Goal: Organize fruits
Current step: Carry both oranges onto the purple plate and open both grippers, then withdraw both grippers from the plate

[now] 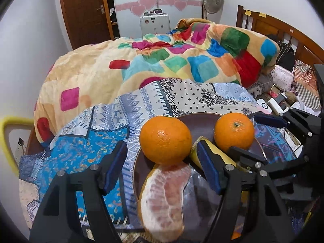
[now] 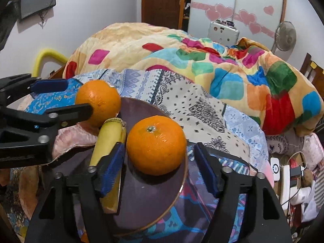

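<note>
A dark brown plate (image 1: 199, 124) on the bed holds two oranges, a peeled banana piece (image 2: 109, 135) and a peeled pomelo segment (image 1: 165, 198). The left orange (image 1: 165, 139) lies at the plate's rim just ahead of my left gripper (image 1: 162, 168), whose blue pads stand apart on either side without touching it. The right orange (image 2: 157, 145) sits between the pads of my right gripper (image 2: 160, 168), with a gap at each side. Each gripper shows in the other's view: the left gripper (image 2: 81, 97) flanks its orange (image 2: 99, 101), and the right gripper (image 1: 243, 133) flanks its orange (image 1: 233, 131).
The plate (image 2: 145, 194) rests on a patterned blue and white sheet (image 1: 141, 105). A bulky colourful quilt (image 1: 182, 60) lies behind it. Chargers and cables (image 2: 287, 178) clutter the right side. A yellow padded rail (image 1: 8, 141) is at the left, a wooden headboard (image 1: 283, 30) at the far right.
</note>
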{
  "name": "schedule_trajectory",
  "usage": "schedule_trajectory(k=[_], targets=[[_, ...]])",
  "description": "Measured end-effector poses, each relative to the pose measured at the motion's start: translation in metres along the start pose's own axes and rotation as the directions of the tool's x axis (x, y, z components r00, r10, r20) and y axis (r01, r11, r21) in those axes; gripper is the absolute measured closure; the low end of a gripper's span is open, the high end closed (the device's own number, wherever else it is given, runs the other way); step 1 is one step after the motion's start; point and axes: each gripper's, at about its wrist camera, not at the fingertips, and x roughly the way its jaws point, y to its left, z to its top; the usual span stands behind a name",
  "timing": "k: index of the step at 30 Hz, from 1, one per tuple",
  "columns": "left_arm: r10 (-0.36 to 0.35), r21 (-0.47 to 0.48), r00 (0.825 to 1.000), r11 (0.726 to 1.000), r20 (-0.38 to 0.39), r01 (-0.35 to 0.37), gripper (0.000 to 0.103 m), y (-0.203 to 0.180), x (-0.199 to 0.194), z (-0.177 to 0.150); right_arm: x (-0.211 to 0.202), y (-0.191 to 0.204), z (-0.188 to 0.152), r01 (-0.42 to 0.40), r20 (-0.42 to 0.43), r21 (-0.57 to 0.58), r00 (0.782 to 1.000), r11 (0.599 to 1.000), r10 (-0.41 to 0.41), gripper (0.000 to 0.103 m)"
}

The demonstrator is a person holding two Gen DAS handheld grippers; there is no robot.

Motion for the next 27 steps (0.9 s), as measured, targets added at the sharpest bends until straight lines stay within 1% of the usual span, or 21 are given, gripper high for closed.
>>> schedule_trajectory(k=[6, 10, 14, 19, 22, 27], targets=[[-0.001, -0.03, 0.999, 1.0, 0.045, 0.002, 0.032, 0.007, -0.037, -0.01, -0.026, -0.005, -0.003, 0.014, 0.027, 0.028, 1.0, 1.0, -0.015, 0.03], [0.01, -0.039, 0.997, 0.999, 0.072, -0.007, 0.032, 0.008, -0.062, -0.018, -0.055, -0.005, -0.005, 0.031, 0.069, 0.036, 0.997, 0.999, -0.033, 0.03], [0.019, -0.048, 0.996, 0.999, 0.092, -0.015, 0.032, 0.009, -0.087, -0.031, -0.083, -0.001, -0.012, 0.022, 0.107, 0.051, 0.994, 0.998, -0.027, 0.03], [0.033, -0.056, 0.994, 0.998, 0.104, -0.027, 0.031, 0.007, -0.115, -0.056, -0.108, 0.008, -0.027, 0.014, 0.136, 0.053, 0.991, 0.998, -0.021, 0.03], [0.042, -0.062, 0.993, 0.997, 0.108, -0.036, 0.027, 0.005, -0.128, -0.074, -0.118, 0.013, -0.039, 0.015, 0.147, 0.054, 0.989, 0.998, -0.023, 0.029], [0.05, -0.047, 0.993, 0.998, 0.109, -0.046, 0.022, -0.002, -0.14, -0.104, -0.129, 0.022, -0.062, 0.014, 0.15, 0.049, 0.988, 0.999, -0.021, 0.029]])
